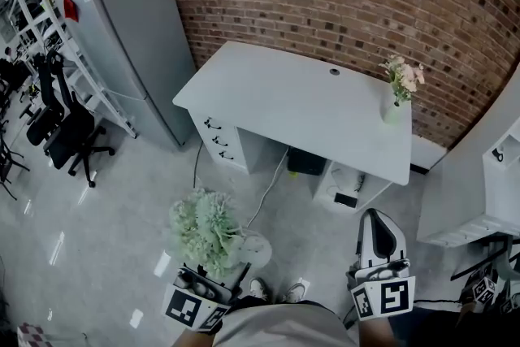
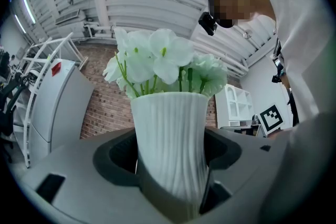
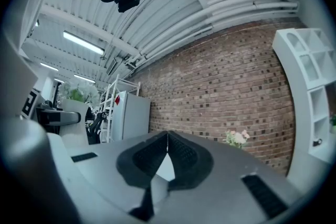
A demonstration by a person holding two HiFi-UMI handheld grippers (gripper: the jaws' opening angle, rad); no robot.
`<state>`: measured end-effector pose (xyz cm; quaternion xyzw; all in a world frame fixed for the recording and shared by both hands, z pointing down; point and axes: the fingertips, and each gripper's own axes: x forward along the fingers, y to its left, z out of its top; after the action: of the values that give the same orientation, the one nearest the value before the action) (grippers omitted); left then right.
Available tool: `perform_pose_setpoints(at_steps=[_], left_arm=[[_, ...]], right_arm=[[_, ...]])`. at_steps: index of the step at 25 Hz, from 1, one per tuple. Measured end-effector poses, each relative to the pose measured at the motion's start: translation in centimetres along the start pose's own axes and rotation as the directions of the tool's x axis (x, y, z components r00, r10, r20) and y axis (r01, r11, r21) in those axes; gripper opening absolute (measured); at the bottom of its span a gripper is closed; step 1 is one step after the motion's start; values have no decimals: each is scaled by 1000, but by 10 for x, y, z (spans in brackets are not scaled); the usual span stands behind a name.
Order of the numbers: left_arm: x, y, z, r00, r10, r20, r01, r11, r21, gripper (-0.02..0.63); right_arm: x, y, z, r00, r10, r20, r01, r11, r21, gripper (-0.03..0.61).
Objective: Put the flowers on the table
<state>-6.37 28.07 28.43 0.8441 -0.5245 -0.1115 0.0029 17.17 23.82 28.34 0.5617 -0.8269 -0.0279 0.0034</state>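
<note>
Gripping the vase (image 2: 170, 134) upright by its body, the left tool (image 1: 215, 280) guards the flowers (image 2: 157, 57) from tipping; right tool (image 3: 167, 140) clenched, empty; surface (image 1: 292, 106) well ahead.

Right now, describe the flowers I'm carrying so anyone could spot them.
In front of the white desk, above the floor, the left gripper holds a ribbed white vase. Its flowers are pale white-green, unlike the small pink bunch on the desk.
</note>
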Motion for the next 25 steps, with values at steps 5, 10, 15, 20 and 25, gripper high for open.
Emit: perform_pose_setpoints(at_steps=[5,10,15,20,25], left_arm=[[11,-16,-1,1000,-5,3,5,1000,3,344],[17,-33,-4,1000,2,14,-3,1000,22,345],[21,-45,-9,1000,17,22,-17,999,29,344],[24,-49,-10,999,29,17,-29,999,39,344],[36,-47,-13,1000,22,12,-23,999,40,344]], right_arm=[[-11,-14,0,1000,6,6,-6,1000,8,17],[-23,-28,-5,1000,20,13,-20,1000,16,17],[-27,-41,-9,999,29,24,-30,999,23,17],[-23,-46,-9,999,47,27,-48,998,29,17],[-15,-53,-12,999,46,25,-46,999,28,17]])
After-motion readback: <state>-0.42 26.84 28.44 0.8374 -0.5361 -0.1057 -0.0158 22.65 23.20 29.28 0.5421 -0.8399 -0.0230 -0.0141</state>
